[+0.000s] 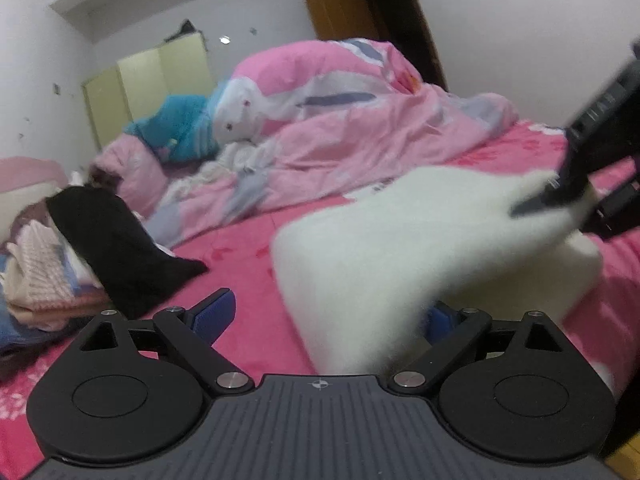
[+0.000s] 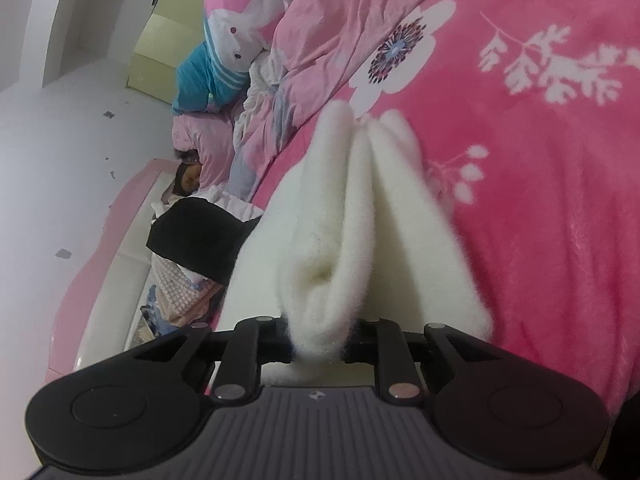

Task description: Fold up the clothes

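A white fluffy garment lies partly lifted on the pink flowered bedsheet. My left gripper is open, its blue pads wide apart; the garment's near edge hangs between them, against the right pad only. In the left wrist view my right gripper grips the garment's far right corner. The right wrist view shows my right gripper shut on a bunched fold of the white garment, which stretches away over the bedsheet.
A black garment drapes over a pile of folded clothes at the left. A crumpled pink quilt and a blue plush toy fill the far side of the bed. A pale green wardrobe and a wooden door stand behind.
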A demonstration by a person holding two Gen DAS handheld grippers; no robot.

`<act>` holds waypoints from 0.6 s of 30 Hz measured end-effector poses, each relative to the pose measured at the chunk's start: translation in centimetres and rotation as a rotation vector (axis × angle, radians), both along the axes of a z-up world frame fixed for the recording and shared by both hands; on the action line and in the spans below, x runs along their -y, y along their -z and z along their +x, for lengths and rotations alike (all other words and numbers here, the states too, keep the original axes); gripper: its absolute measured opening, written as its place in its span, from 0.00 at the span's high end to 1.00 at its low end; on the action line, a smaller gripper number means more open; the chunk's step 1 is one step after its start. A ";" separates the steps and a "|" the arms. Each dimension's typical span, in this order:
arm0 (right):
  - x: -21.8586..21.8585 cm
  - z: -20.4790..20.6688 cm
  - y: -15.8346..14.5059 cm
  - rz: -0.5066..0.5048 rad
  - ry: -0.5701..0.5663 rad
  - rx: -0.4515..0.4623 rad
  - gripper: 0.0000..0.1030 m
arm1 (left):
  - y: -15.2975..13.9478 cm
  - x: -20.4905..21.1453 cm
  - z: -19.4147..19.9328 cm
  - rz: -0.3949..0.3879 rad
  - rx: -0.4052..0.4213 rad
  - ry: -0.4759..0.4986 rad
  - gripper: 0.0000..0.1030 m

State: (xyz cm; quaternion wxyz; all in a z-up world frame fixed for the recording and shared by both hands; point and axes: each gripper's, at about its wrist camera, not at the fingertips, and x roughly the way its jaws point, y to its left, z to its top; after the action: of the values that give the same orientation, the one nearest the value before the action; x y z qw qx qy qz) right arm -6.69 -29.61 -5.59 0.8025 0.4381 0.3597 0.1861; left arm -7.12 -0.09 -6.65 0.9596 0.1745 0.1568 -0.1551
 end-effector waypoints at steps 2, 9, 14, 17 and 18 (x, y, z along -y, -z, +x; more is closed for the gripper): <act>0.2 0.0 -0.3 0.006 -0.001 0.004 0.80 | 0.7 0.4 -0.4 0.022 -0.011 0.033 0.08; 0.4 0.0 -0.3 -0.003 0.007 0.003 0.80 | 0.3 -1.6 -0.4 -0.025 0.036 -0.122 0.14; 0.4 -0.1 -0.1 -0.004 0.001 0.009 0.80 | 0.7 -2.2 -0.9 -0.016 -0.010 -0.077 0.14; 0.1 -0.3 -0.1 -0.035 -0.020 0.029 0.80 | 0.7 -3.1 -1.0 -0.056 -0.070 -0.046 0.14; 0.1 -0.4 0.0 -0.043 -0.021 0.033 0.80 | 0.5 -3.7 -0.8 -0.093 -0.108 -0.030 0.13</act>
State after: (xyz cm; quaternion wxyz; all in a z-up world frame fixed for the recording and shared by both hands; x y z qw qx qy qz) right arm -7.06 -29.66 -5.61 0.8155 0.4140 0.3549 0.1938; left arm -7.91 3.62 -7.13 0.9591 0.1189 0.2036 -0.1569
